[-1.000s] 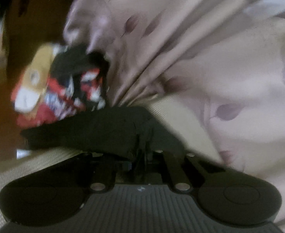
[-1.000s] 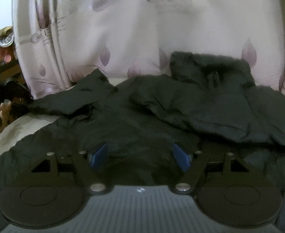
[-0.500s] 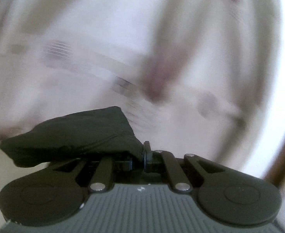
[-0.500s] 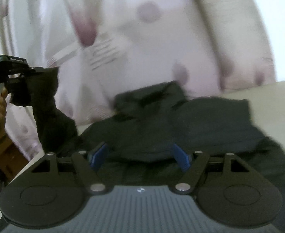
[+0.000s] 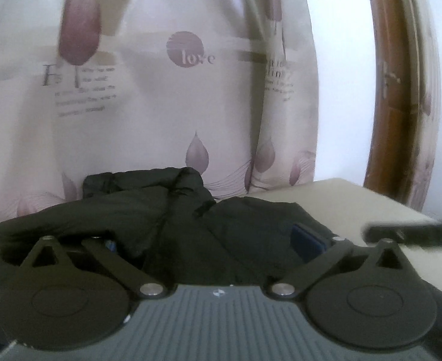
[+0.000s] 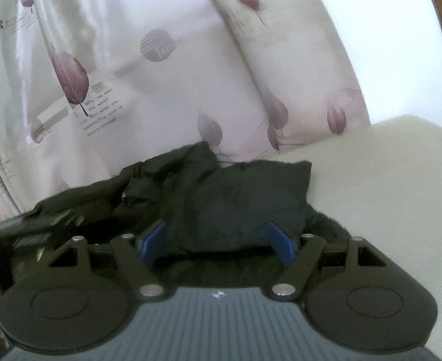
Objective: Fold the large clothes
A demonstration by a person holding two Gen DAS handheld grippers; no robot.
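A black jacket (image 5: 172,219) lies bunched on a cream bed surface (image 5: 356,198) against a curtain. In the left wrist view my left gripper (image 5: 211,243) is open, its blue pads wide apart, with jacket cloth lying between and over them. In the right wrist view the jacket (image 6: 239,198) lies in folds, and my right gripper (image 6: 217,240) is open with its blue fingers (image 6: 281,242) astride a fold, not closed on it. The left gripper (image 6: 34,228) shows blurred at the left edge there.
A pale curtain (image 5: 160,90) with purple leaf prints hangs right behind the jacket. A brown wooden frame (image 5: 401,90) stands at the right. The cream bed surface (image 6: 386,186) stretches to the right of the jacket.
My left gripper carried a black sleeve up and over to the right, then opened and let it go onto the jacket. The right gripper stayed open and shifted toward the jacket's right side.
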